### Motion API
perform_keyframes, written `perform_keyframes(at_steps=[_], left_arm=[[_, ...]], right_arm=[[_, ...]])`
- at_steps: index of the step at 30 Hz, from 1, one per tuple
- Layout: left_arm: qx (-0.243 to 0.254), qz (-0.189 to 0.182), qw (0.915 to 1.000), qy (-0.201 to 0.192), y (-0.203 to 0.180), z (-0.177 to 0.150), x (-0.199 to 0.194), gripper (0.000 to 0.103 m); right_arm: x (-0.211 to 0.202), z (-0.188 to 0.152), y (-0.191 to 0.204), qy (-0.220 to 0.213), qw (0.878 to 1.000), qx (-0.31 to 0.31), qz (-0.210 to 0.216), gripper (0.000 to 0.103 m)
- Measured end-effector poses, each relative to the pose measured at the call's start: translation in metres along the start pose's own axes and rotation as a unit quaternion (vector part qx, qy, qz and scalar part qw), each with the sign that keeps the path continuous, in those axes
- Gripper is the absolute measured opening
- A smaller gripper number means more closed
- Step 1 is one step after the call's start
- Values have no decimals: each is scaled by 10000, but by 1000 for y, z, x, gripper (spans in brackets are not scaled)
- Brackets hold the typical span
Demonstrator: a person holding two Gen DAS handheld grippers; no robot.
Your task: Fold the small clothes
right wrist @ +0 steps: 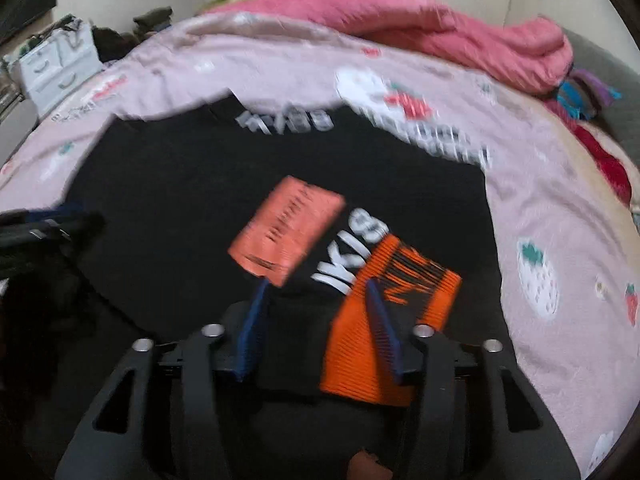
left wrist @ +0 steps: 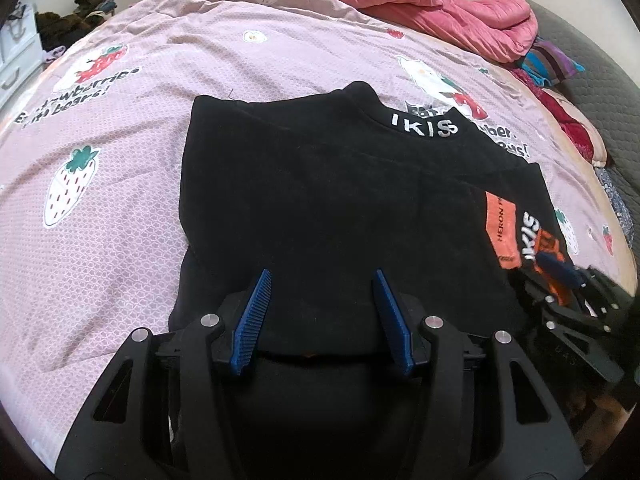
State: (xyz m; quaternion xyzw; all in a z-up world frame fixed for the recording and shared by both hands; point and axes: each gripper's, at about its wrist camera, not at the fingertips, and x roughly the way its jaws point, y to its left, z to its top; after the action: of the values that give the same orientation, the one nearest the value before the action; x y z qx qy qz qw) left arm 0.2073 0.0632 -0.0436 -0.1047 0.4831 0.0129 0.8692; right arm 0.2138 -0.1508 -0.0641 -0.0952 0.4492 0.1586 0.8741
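Black top lies folded on pink strawberry bedsheet; collar reads "IKIS"; orange label reads "HERON" | left gripper open above hem; right gripper open over orange cuff | pink quilt behind

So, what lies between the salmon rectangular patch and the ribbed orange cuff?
White lettering on black fabric sits between the patch and cuff, seen in the right wrist view.

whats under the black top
The black top lies on the pink strawberry-print bedsheet, which shows all around it. Whatever is directly beneath the fabric is covered.
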Motion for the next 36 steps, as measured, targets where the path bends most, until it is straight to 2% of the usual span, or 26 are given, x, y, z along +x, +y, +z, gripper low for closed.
perform_keyframes(at_steps=[7,13,18,20,25,28,32,34,36], left_arm=[[49,64,10000,-11,-3,0,0,46],[76,98,9999,-20,-4,0,-3,46],[85,105,9999,-27,-4,0,-5,46],[100,108,9999,-42,-5,0,-7,47],[125,83,9998,-90,-7,1,-11,55],[150,95,9998,-135,-8,1,-15,58],[127,86,9996,-233,-8,2,-22,64],[120,98,9994,-296,-8,2,-26,69],[125,131,9992,-360,-7,3,-29,77]], right_arm=[[-4,-1,-2,-14,9999,158,55,50],[-17,3,-10,-172,9986,421,266,51],[-26,5,-14,-310,9979,494,294,55],[-28,6,-14,-350,9977,500,304,60],[-33,6,-12,-427,9976,471,265,66],[-36,7,-11,-522,9973,466,229,79],[-42,8,-11,-618,9966,502,233,88],[-44,8,-11,-649,9964,505,217,90],[-45,8,-11,-677,9963,493,173,93]])
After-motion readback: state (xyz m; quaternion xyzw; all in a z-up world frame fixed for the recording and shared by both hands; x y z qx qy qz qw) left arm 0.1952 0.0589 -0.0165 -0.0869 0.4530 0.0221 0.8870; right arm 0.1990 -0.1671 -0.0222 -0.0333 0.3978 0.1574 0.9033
